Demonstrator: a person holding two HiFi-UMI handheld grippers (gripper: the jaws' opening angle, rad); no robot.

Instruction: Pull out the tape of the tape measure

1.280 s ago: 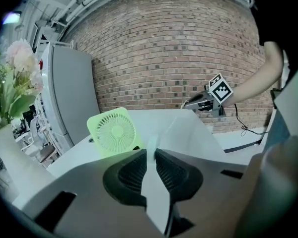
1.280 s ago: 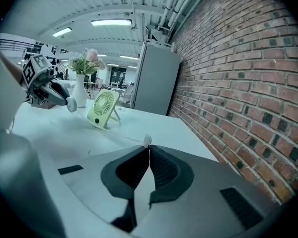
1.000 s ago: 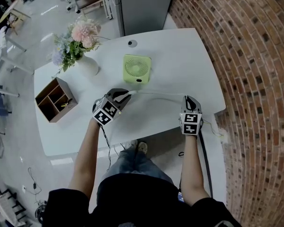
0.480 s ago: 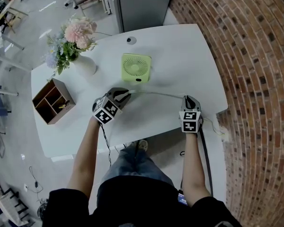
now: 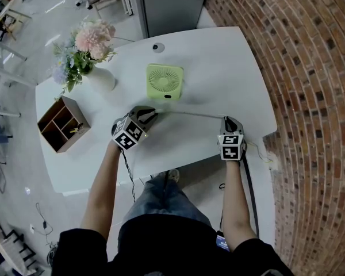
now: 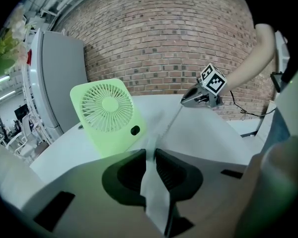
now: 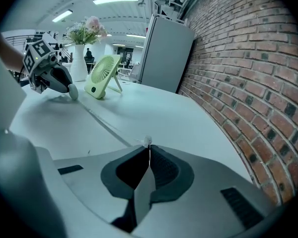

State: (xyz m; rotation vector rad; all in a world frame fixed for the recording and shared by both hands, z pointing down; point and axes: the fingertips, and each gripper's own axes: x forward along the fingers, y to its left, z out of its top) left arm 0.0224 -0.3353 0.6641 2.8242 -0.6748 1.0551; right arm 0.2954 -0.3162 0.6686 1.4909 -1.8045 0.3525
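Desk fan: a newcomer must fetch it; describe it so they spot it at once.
On the white table beside the brick wall, look right of the flower vase. The desk fan is the only pale green thing: square, with a round grille.

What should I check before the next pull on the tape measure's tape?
1. Left gripper clamped on the tape measure: ok.
2. Right gripper shut on the tape at its tip: ok.
3. Tape straight between the grippers, no kink: ok.
4. Green fan apart from the tape: ok.
5. Tape left inside the case: cannot tell.
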